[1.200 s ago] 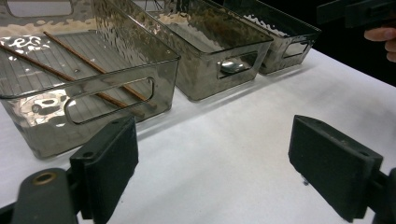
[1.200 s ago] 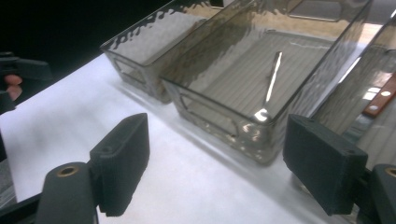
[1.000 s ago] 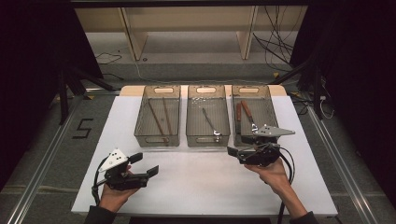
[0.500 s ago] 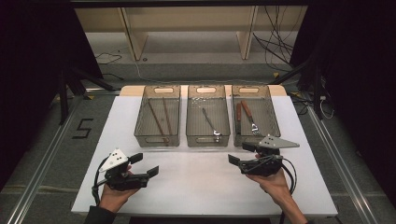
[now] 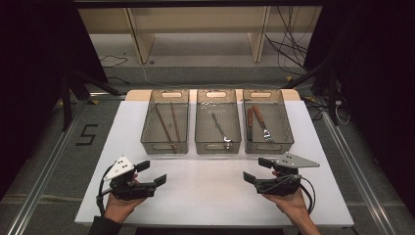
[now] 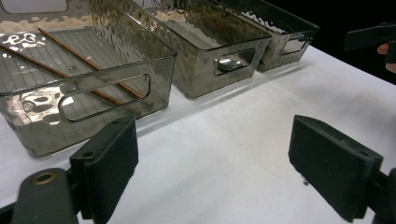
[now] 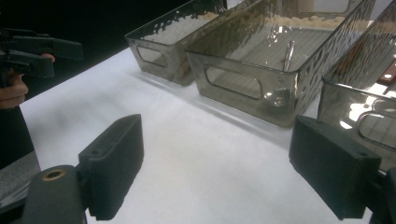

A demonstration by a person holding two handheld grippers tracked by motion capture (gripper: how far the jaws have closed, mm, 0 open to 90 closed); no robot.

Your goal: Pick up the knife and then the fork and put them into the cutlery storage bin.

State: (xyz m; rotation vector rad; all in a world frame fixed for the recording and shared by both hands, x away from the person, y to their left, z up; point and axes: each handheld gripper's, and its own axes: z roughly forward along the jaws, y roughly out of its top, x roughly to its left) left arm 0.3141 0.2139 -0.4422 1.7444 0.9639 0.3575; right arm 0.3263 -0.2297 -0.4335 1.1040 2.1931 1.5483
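Observation:
Three smoky clear bins stand in a row at the far side of the white table [image 5: 210, 196]. Two brown chopsticks [image 5: 166, 125] lie in the left bin [image 5: 165, 146]. A metal spoon [image 5: 220, 128] is in the middle bin [image 5: 218, 146]. A brown-handled knife [image 5: 250, 122] and fork [image 5: 261, 122] are in the right bin [image 5: 268, 146]. My left gripper [image 5: 151, 173] rests open near the front left, nothing between its jaws [image 6: 219, 163]. My right gripper [image 5: 258, 170] is held open at the front right, also empty [image 7: 222, 163].
Bare white tabletop lies between the grippers and the bins. Beyond the table are a wooden frame [image 5: 139, 44] and loose cables [image 5: 288, 44] on the floor. A "5" mark [image 5: 87, 134] and metal rails flank the table.
My right gripper has drawn back from the front of the right bin toward the table's near edge. The left gripper has stayed put.

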